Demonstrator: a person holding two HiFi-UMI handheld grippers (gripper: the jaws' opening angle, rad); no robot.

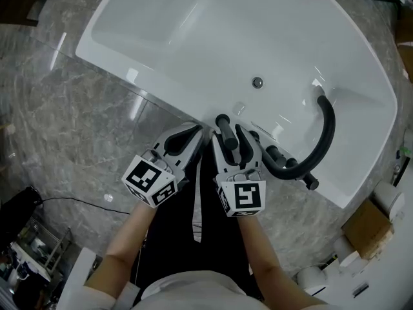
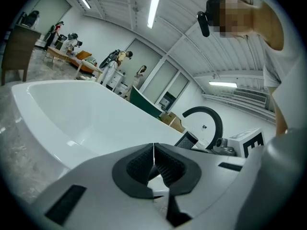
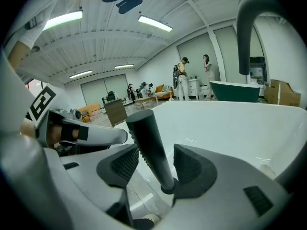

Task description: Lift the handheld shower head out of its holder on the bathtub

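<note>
My right gripper has its jaws spread as wide as they go, one on each side of the slim black cylindrical handheld shower head. The wand stands tilted in its dark round holder on the near rim of the glossy white bathtub, so I come at it from the side of the tub with the jaws pointing a little downward. That way the ribbed black pads can meet the shaft across its width. One pad sits just beside the wand and the other stands clear of it. Nothing is pressed yet, so I hold nothing here.

My left gripper is just beside the right one, over the same rim. Its jaws are closed, pad against pad, with nothing between them. I judge it is only parked there, out of the way of the lift.

The black arched tub spout rises from the rim to the right of the wand, well clear of my jaws.
</note>
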